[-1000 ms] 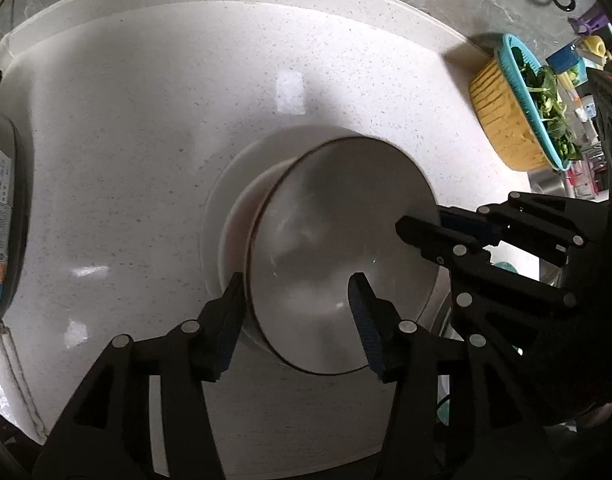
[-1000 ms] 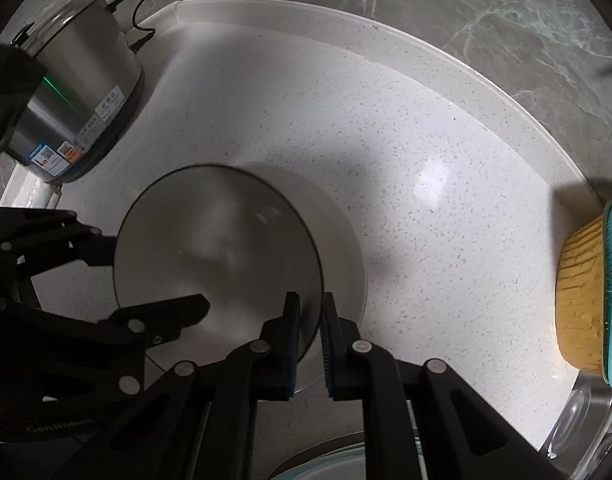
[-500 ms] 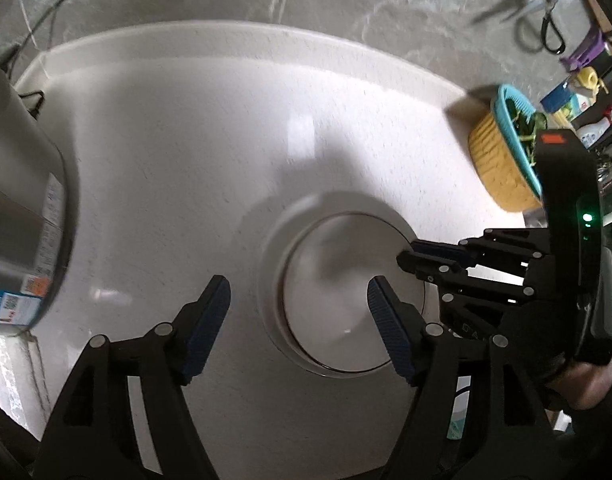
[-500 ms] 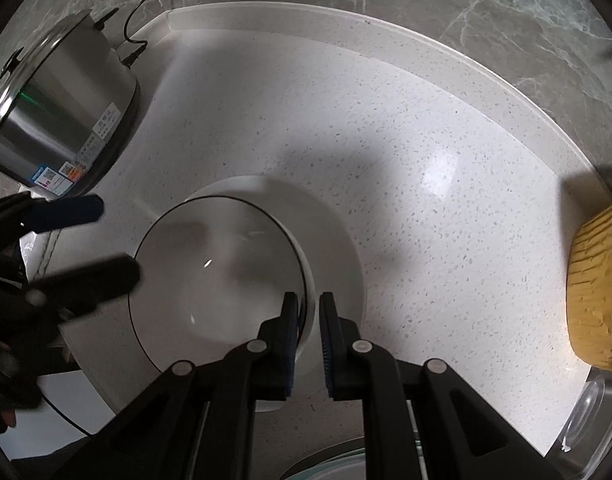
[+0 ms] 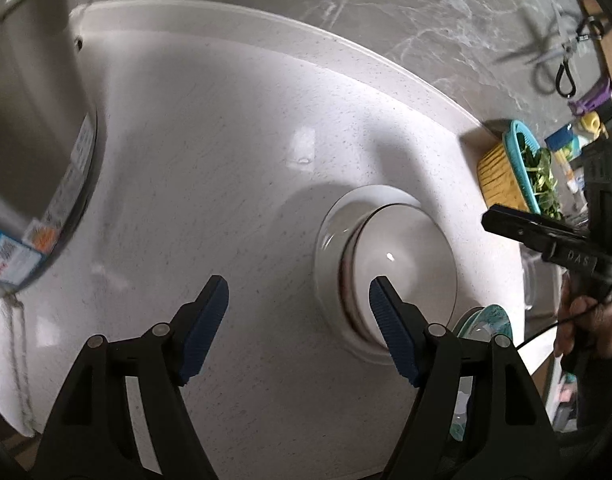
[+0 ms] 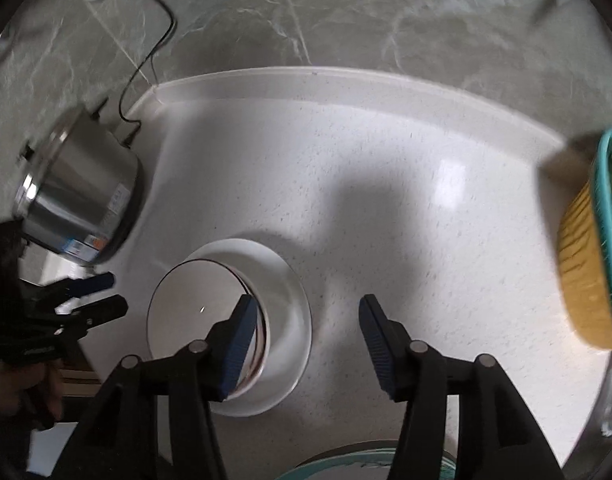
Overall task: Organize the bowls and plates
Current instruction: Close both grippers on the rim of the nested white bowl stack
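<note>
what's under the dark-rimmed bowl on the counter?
The bowl sits nested in a wider white bowl, whose rim shows around it. The wider bowl's inside bottom is covered; anything else between them can't be seen.

White speckled stone desk [image 6: 385,168] with a raised curved back edge, set against a grey marble-veined tiled wall [image 6: 345,12]. Bright light patch reflected on the desk.

Your widest free room is the bare counter [image 6: 385,184] between the stacked bowls [image 6: 226,320] and the basket [image 6: 585,264]. The cooker [image 6: 78,192] blocks the left, the wall [image 6: 345,12] the back.
</note>
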The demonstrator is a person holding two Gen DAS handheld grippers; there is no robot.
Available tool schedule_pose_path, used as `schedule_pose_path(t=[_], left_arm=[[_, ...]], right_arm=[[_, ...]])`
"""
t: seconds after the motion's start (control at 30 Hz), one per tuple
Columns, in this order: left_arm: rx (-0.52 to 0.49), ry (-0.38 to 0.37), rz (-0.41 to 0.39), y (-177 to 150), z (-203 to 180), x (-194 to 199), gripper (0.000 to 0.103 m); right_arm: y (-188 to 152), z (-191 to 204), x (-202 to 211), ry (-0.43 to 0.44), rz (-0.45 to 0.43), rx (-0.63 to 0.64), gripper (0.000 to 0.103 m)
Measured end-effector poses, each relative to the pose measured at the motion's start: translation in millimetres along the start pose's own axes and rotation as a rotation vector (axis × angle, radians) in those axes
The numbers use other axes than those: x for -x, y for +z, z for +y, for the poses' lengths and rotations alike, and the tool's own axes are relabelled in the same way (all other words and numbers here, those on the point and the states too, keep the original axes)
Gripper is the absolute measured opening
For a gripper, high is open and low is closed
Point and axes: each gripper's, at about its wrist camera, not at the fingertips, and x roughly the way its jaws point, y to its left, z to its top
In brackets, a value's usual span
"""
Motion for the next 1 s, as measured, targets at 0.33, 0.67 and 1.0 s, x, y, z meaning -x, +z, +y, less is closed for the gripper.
schedule_pose_path(t=[0.33, 0.67, 1.0], left_arm=[[-0.02, -0.001, 0.038, -33, 25, -30, 0.07], [-0.036, 0.04, 0.055, -29, 15, -55, 0.069], [-0.055, 0.082, 0.107, -10, -6, -80, 0.069]], right_arm=[[-19, 2, -40, 0.074, 0.121, -0.003, 0.044], [-24, -3, -62, 0.069, 0.183, -0.003, 0.041], [-22, -7, -69, 0.093, 0.178, -0.017, 0.038]])
